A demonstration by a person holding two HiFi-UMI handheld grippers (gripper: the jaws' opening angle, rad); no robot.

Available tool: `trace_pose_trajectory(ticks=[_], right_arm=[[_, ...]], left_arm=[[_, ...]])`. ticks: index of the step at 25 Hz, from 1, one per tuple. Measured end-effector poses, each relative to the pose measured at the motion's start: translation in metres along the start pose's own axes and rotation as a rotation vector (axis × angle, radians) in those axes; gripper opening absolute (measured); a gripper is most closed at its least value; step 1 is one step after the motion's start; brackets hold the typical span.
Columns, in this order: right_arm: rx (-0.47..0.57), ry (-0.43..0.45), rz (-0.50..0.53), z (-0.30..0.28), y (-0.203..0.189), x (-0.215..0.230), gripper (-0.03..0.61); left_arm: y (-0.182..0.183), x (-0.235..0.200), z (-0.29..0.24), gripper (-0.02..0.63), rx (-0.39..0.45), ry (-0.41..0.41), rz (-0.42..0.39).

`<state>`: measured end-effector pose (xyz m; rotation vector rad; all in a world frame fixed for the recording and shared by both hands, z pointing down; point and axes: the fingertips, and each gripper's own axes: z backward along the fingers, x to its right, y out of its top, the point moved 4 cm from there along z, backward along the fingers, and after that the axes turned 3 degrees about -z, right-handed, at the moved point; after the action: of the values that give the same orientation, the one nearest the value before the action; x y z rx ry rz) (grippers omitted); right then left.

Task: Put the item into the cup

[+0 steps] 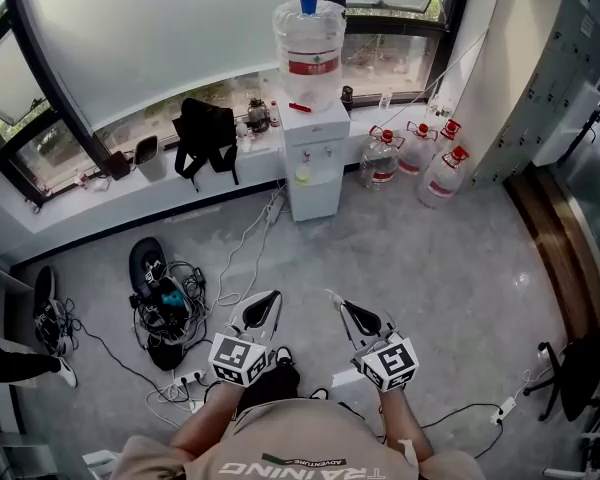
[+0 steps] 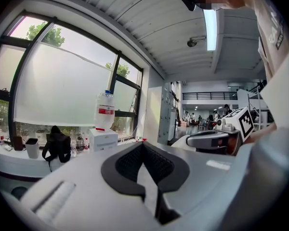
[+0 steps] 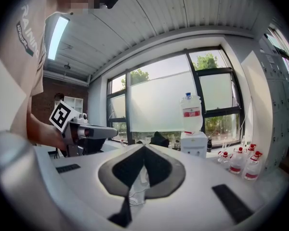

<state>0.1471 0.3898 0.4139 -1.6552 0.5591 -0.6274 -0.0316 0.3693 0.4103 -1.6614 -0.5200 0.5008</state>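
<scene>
Above the floor (image 1: 430, 268), left tool (image 1: 265, 306) and right tool (image 1: 355, 315) both closed, empty; water dispenser (image 1: 313, 158) ahead.

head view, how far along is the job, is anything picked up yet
Done: nothing that shows; no cup or item can be made out in any view. In hand: nothing. The left gripper and right gripper are both shut and empty, held over the floor facing the water dispenser. Left: the whole job, from grasping the item to placing it.
</scene>
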Motion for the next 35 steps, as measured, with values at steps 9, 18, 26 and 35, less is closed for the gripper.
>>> trace_pose_trajectory(ticks=[9,18,26,35], right_arm=[[-0.005,-0.022,0.019,-0.083,0.023,0.023,0.012],[0.004,-0.07,0.013,-0.154,0.034,0.04,0.012],[-0.021,-0.067,-0.011,-0.177,0.028,0.08,0.012],[-0.01,0.0,0.015,-0.215,0.042,0.169,0.012]], left_arm=[[0.017,-0.077,-0.053,0.008,0.014,-0.052,-0.014],[0.024,-0.148,-0.094,0.008,0.006,-0.094,-0.047],[0.019,-0.164,-0.13,0.008,-0.025,-0.083,-0.026],[0.03,-0.186,-0.212,0.008,-0.028,0.002,-0.012]])
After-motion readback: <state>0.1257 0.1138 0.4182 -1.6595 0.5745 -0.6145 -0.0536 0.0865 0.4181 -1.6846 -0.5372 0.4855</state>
